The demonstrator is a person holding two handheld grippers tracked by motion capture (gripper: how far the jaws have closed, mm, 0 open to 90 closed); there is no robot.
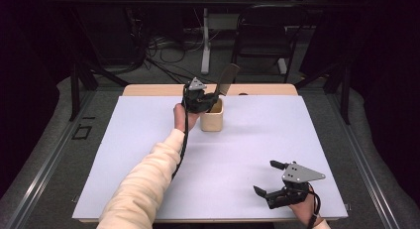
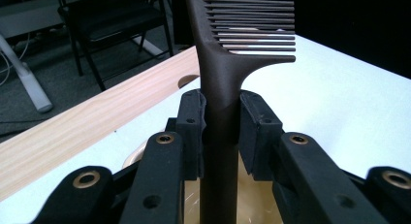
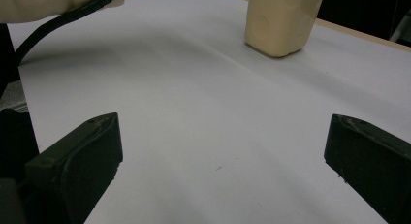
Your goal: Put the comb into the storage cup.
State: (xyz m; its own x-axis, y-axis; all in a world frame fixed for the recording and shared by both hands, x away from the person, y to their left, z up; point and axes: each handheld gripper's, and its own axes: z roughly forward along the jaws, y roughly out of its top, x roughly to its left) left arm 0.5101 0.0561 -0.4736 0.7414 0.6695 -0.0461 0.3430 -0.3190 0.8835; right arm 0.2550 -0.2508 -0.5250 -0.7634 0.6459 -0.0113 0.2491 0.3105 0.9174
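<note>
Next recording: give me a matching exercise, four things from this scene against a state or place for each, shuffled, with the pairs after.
Things
1. comb
2. wooden cup
3. left tongs
4. right tongs

States or places
A. open, low over the near right part of the white sheet
B. standing near the far edge of the sheet, below the raised comb
C. dark, gripped by its handle, teeth end up
D. shut on a dark handle above the cup

Pairs: 1-C, 2-B, 3-D, 4-A
</note>
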